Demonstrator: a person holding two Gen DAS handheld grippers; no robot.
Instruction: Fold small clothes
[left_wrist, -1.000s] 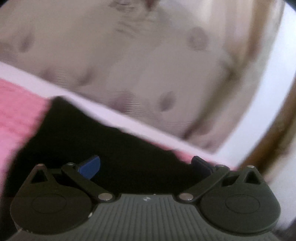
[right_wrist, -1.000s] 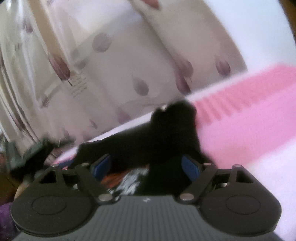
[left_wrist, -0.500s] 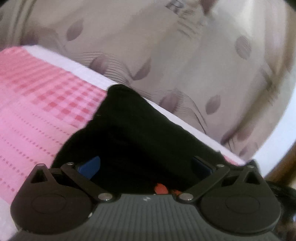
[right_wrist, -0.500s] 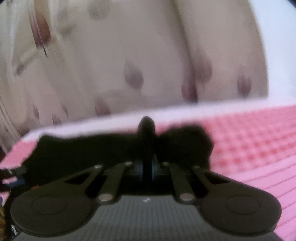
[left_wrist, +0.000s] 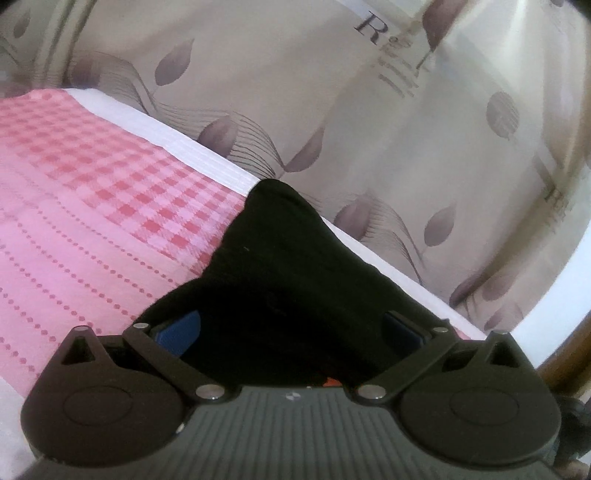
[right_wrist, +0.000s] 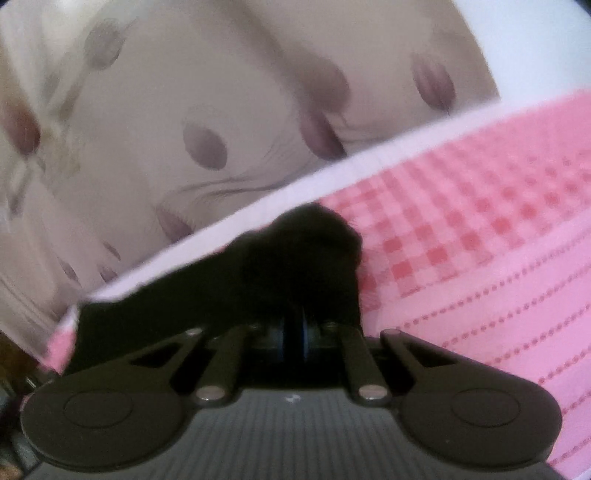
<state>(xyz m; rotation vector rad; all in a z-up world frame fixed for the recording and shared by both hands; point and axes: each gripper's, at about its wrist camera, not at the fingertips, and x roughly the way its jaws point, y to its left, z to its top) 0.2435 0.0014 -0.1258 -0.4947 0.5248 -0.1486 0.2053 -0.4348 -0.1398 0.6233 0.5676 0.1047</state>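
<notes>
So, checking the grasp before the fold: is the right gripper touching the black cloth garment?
Touching. In the right wrist view, the right gripper has its jaws shut on the black cloth garment.

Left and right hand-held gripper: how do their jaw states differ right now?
The left hand-held gripper has jaws spread wide, black garment between its blue pads but unpinched. The right hand-held gripper has jaws together, clamped on the garment. Left view is sharp, right blurred. Both face the pink checked cloth.
</notes>
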